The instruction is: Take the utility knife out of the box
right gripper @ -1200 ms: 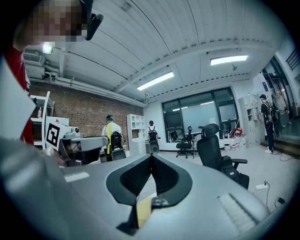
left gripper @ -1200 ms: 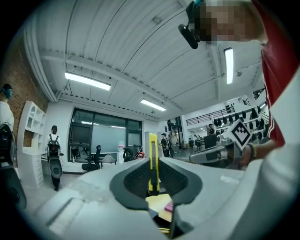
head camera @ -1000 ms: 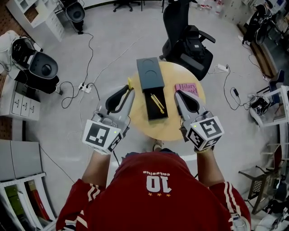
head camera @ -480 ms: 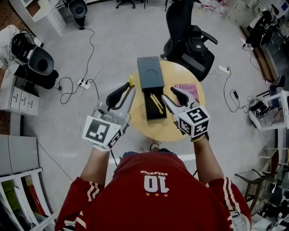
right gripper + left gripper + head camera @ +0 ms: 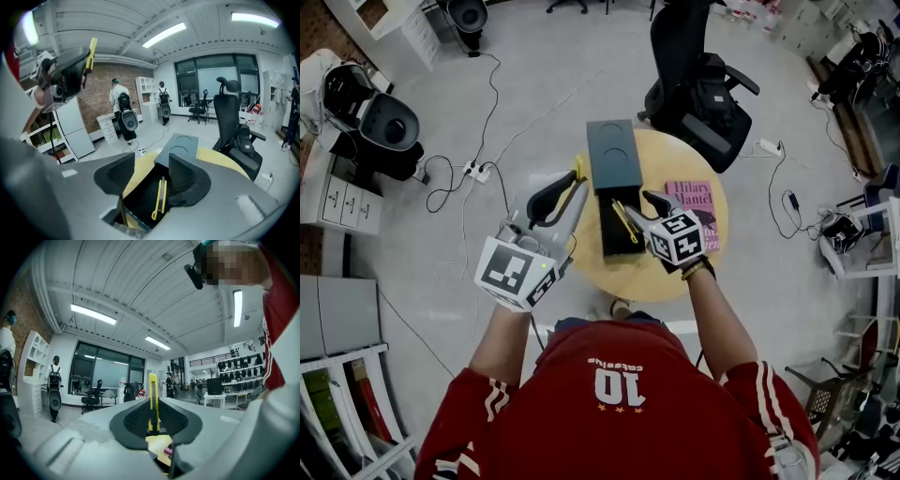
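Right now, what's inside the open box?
One yellow utility knife lies on the black floor of the box. The end under the slid-back grey lid is covered, so anything there cannot be seen.

The desk point(image 5: 619, 274) looks like pale wood, smooth and matt. The box point(image 5: 612, 157) is dark grey and matt (card or plastic, I cannot tell). The knife point(image 5: 160, 196) in it has a smooth yellow plastic shell with a dark strip; the second knife point(image 5: 153, 397) shows the same yellow plastic. The right gripper point(image 5: 149, 180) and left gripper point(image 5: 153, 422) have matt grey plastic shells and black ribbed pads point(image 5: 135, 418). The book point(image 5: 694, 197) has a pink paper cover.
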Demonstrator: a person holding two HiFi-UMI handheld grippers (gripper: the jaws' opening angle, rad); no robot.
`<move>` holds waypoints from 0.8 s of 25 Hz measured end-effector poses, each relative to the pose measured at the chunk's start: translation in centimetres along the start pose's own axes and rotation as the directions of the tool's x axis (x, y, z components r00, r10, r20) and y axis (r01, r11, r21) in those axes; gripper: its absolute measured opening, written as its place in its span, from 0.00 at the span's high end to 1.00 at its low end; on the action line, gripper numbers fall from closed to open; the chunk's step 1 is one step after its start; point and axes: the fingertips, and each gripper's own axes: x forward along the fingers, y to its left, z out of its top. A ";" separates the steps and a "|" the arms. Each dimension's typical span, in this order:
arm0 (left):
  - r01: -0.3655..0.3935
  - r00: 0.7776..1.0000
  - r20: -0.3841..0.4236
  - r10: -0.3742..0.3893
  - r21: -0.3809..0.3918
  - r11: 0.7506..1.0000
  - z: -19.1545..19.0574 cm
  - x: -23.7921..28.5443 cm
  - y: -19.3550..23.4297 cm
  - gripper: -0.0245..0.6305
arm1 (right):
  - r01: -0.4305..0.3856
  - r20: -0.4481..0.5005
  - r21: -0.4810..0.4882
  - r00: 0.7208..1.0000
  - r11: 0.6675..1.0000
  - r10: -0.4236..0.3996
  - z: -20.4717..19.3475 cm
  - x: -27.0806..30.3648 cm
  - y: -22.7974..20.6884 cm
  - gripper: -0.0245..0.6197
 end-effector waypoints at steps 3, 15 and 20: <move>0.004 1.000 -0.011 -0.004 0.006 1.000 -0.4 0.4 -0.1 0.87 | -0.004 -0.120 0.008 0.993 1.000 0.005 -4.1 2.7 -1.2 0.61; -0.042 0.996 -0.084 0.042 0.008 0.999 -2.6 1.7 2.0 0.87 | -0.051 -0.409 -0.050 0.912 0.997 0.026 -12.7 11.6 -2.0 0.61; -0.062 0.993 -0.099 0.061 -0.007 0.998 -2.9 2.3 2.8 0.87 | -0.051 -0.479 -0.076 0.878 0.996 0.008 -13.9 13.8 -2.6 0.61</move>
